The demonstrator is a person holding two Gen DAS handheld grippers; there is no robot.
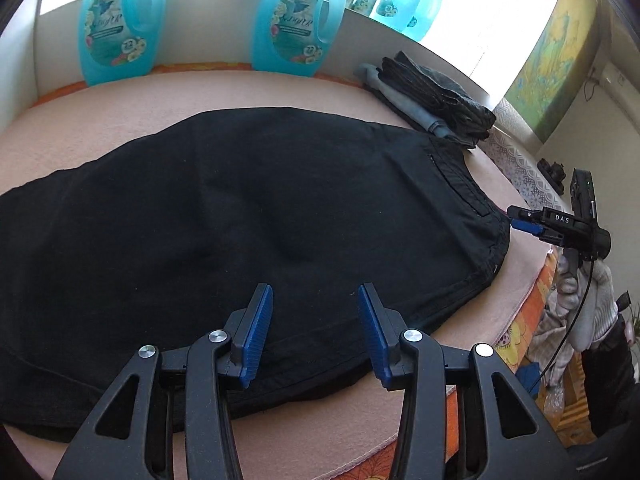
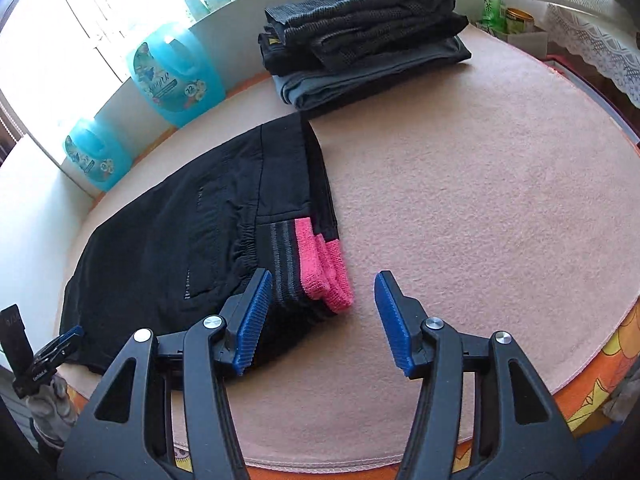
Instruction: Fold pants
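The black pants [image 1: 240, 208] lie spread flat across the pink blanket [image 1: 100, 120], waist end to the right. My left gripper [image 1: 315, 292] hovers open over their near edge, with nothing between its blue pads. In the right wrist view the waist end [image 2: 160, 232] shows a pink and grey striped band [image 2: 320, 264]. My right gripper [image 2: 324, 280] stands open just above that band, its left pad over the black cloth and its right pad over bare blanket. From the left wrist view the right gripper [image 1: 516, 218] sits at the waistband's edge.
Two blue detergent bottles [image 1: 120, 28] [image 1: 298, 20] stand along the white back wall. A stack of folded dark clothes [image 2: 360, 28] sits at the back right. The blanket [image 2: 480, 200] ends at an orange flowered edge [image 2: 612, 364]. A gloved hand [image 1: 592, 300] holds the right gripper.
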